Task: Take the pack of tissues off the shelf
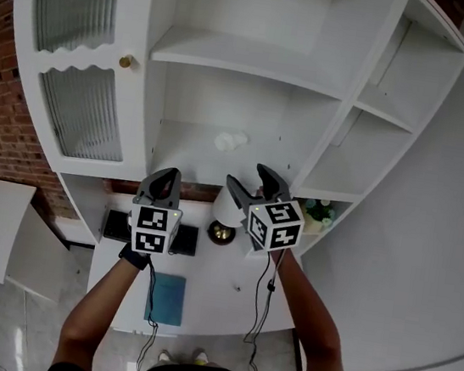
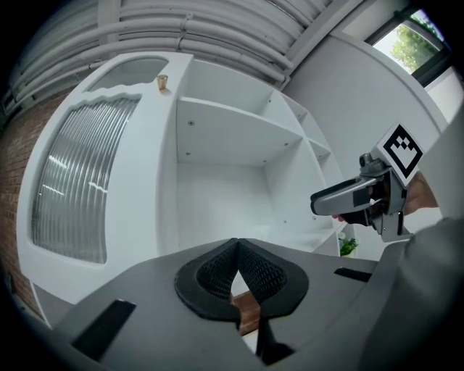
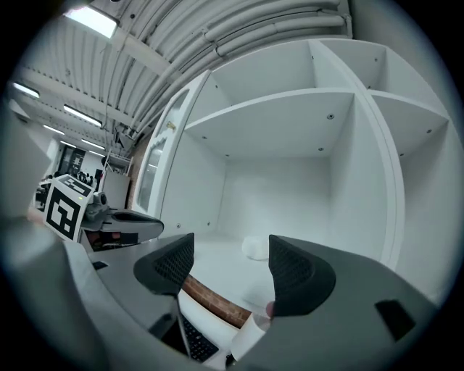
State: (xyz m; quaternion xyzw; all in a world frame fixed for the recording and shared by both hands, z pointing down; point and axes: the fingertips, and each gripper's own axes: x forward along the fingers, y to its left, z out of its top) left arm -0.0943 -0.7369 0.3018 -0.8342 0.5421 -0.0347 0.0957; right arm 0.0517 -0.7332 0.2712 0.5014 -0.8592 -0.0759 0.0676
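Far left, you had a ribbed-glass cabinet door (image 1: 82, 112) with a brass knob (image 1: 126, 62).

Next came your left gripper (image 1: 163, 177), raised before the white shelf unit. The head view left its claw unclear. The left gripper view showed the left gripper (image 2: 236, 246) with its jaws pressed together at the tips and nothing between them.

A dark keyboard (image 1: 150, 233) lay below it, in the head view only.

At centre was the pack of tissues (image 1: 230, 142), a small, soft, white bundle. It lay on the middle shelf (image 1: 186, 144), toward the back, apart from both grippers. The right gripper view framed the pack of tissues (image 3: 255, 248) between the jaws, well beyond them.

Your right gripper (image 1: 254, 179) had its claw wide and empty. A white lamp (image 1: 228, 210) stood just under it.

Far right was a small green plant (image 1: 321, 210).
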